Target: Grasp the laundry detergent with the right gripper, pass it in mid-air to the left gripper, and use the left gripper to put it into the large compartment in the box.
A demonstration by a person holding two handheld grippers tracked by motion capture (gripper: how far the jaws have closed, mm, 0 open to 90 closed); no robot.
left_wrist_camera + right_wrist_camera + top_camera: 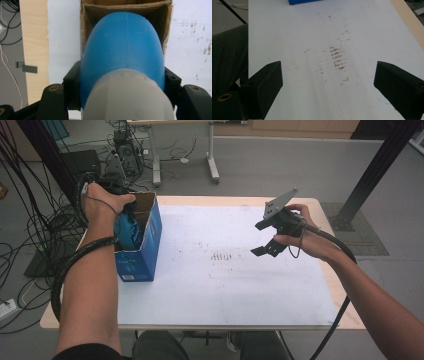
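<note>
Blue plastic, a bottle (pixel 126 231) with a white cap, is seen from the high view clamped by the left hand-held gripper (pixel 125 212) inside the open cardboard box (pixel 150 240) at nine o'clock on the table (pixel 225 290). At three o'clock, the right hand-held gripper (pixel 267 237) is held wide, empty.

From the left gripper view, the bottle (pixel 122 50) is pinched above the box (pixel 86 15).

From the right gripper view, stained white sheet (pixel 312 37) is seen between spread jaws.

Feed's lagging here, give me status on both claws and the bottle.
Left claw shut on blue bottle, nose at open cardboard box. Right claw open, above white mat. Nothing in the way.
</note>
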